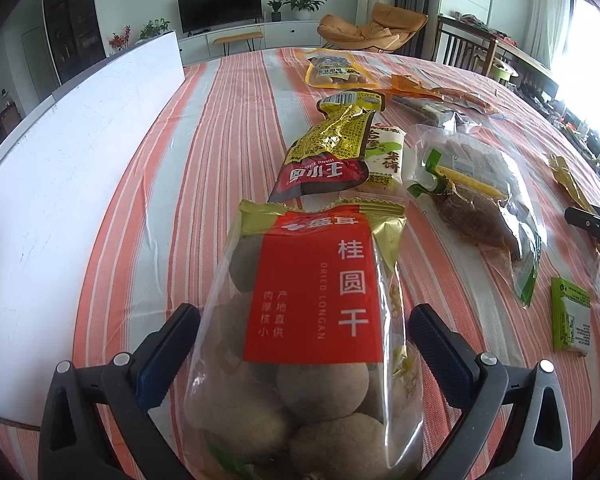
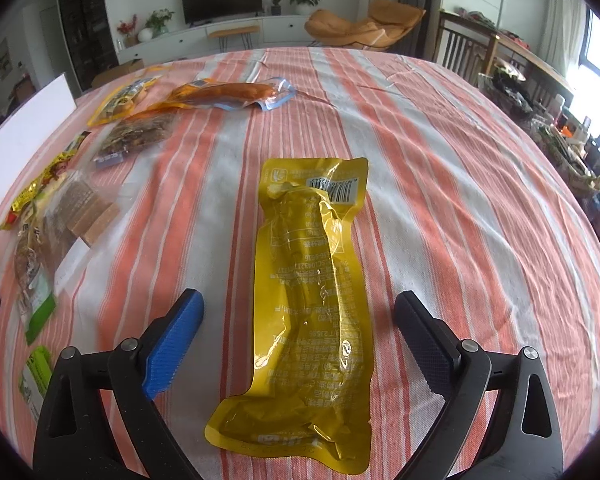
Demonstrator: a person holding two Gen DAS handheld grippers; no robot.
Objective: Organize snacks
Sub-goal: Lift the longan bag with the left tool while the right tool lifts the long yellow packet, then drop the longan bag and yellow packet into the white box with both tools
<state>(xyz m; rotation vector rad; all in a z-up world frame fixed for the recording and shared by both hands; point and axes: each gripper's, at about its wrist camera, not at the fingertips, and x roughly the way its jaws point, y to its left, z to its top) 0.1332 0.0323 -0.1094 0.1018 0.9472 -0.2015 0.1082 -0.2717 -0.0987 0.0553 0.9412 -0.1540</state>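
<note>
Two claws, left claw (image 1: 304,326) and right claw (image 2: 298,312), both spread, straddle the longan bag (image 1: 300,320) and yellow pouch (image 2: 312,300) on the tabletop (image 2: 440,200), so I reckon plenty's unsorted.

Tablecloth (image 2: 440,168): woven cloth, matt, coarse, faintly wrinkled. Longan bag (image 1: 300,320): clear glossy plastic film, gold foil top, matt red label; fruit inside looked dull and rough. Yellow pouch (image 2: 308,300): shiny crinkled foil-like plastic (glare along creases). Left gripper (image 1: 304,332) and right gripper (image 2: 300,316): matt black plastic bodies, bright metal rivets, textured rubbery pads (image 2: 172,344). White board (image 1: 60,160): smooth, lightly scuffed.
</note>
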